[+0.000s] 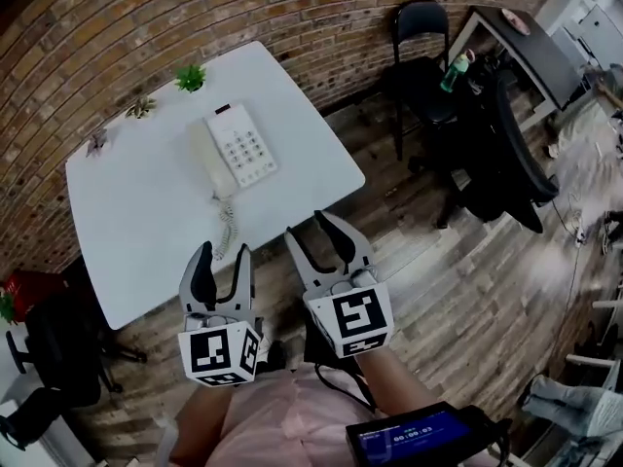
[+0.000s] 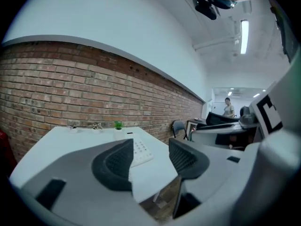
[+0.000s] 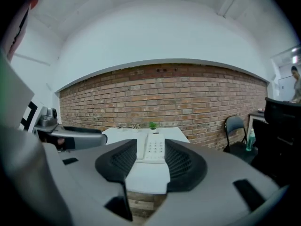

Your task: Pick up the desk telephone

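Note:
A white desk telephone (image 1: 238,146) lies on the white table (image 1: 146,212), its handset (image 1: 208,161) in the cradle on the left side and a coiled cord (image 1: 226,224) running toward the near edge. My left gripper (image 1: 222,251) hovers at the table's near edge, just short of the cord, open and holding nothing. The right gripper (image 1: 307,224) hangs beside it off the table's near corner, also open and holding nothing. The telephone (image 2: 140,150) shows far off between the left gripper's jaws (image 2: 150,157). In the right gripper view the telephone (image 3: 154,147) sits centred beyond the jaws (image 3: 150,161).
Small potted plants (image 1: 191,76) stand along the table's far edge by the brick wall. A black chair (image 1: 421,27) and an office chair (image 1: 506,154) stand at the right by a desk (image 1: 526,47). Another dark chair (image 1: 58,358) is at the lower left.

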`<state>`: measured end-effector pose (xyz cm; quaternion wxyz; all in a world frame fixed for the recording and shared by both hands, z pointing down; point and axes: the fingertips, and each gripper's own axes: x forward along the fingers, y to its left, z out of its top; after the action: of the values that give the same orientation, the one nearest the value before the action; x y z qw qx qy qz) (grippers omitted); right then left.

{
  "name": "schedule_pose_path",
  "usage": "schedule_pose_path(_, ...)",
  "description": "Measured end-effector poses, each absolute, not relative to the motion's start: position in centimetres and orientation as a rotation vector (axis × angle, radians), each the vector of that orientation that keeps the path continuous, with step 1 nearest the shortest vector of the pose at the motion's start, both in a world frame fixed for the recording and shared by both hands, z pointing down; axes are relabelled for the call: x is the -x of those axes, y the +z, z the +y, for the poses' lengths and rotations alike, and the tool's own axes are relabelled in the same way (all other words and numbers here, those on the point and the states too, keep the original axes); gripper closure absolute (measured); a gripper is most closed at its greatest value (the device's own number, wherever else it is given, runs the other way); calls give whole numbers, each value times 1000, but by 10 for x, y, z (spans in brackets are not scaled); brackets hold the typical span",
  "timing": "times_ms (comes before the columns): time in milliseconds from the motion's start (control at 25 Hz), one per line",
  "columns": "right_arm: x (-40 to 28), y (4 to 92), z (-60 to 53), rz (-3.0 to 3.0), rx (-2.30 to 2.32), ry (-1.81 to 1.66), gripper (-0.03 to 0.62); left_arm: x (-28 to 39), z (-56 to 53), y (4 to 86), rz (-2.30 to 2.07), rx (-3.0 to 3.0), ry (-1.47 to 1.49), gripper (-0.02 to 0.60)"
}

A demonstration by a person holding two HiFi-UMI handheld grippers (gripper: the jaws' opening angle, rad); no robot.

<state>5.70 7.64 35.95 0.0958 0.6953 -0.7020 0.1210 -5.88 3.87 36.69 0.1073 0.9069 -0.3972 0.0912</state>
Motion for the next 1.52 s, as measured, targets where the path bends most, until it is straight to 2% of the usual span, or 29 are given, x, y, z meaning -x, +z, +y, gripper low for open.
schedule_pose_path(560, -123, 367, -49, -2327, -1775, 479, 405, -3, -68, 356, -1453, -2509, 323, 334)
schedule_pose_path(920, -128, 362, -92, -2354, -1666, 440, 405, 2, -88, 361, -1486, -2398, 277, 319)
schedule_pose_path(1520, -108, 388, -188, -2311, -1579, 441, 402, 29, -187, 405, -1434, -2236, 234, 299)
